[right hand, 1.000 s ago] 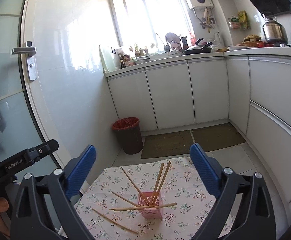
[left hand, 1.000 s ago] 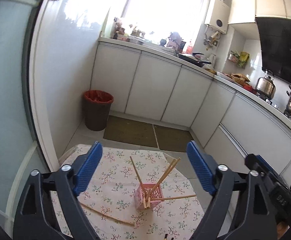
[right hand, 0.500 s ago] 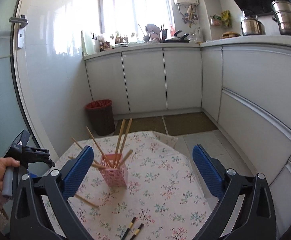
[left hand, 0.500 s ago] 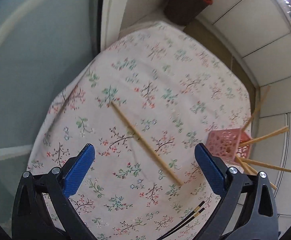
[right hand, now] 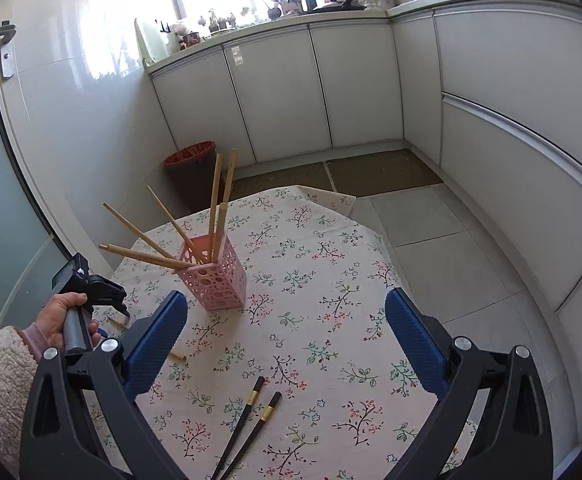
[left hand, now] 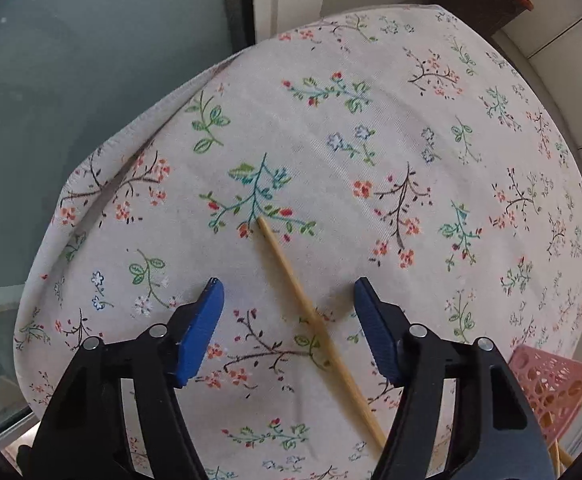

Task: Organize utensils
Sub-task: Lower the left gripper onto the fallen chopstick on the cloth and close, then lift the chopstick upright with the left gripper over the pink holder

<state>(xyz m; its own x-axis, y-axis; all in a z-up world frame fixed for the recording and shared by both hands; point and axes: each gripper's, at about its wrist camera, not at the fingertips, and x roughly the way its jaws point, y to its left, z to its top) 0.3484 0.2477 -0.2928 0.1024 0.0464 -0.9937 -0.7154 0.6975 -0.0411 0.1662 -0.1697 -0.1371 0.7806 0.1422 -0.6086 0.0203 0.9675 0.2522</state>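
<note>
A loose wooden chopstick [left hand: 315, 324] lies on the floral tablecloth [left hand: 371, 140]. My left gripper [left hand: 287, 300] is open, low over the cloth, with the chopstick between its blue fingers, not touching. A pink perforated holder [right hand: 215, 276] stands on the table with several wooden chopsticks in it; its edge shows at the lower right of the left wrist view [left hand: 547, 392]. Two black chopsticks [right hand: 247, 424] lie near the front. My right gripper [right hand: 287, 328] is open and empty, above the table in front of the holder. The left gripper [right hand: 95, 288] also shows there, over the loose chopstick [right hand: 177, 354].
The table edge is close on the left, beside a glass door [left hand: 71, 80]. A red-lined bin [right hand: 191, 168] stands on the floor behind the table. White cabinets [right hand: 291, 92] run along the back and right.
My left gripper has dropped close over the loose wooden chopstick and its fingers now straddle it. My right gripper has moved forward and lower, toward the holder and black chopsticks.
</note>
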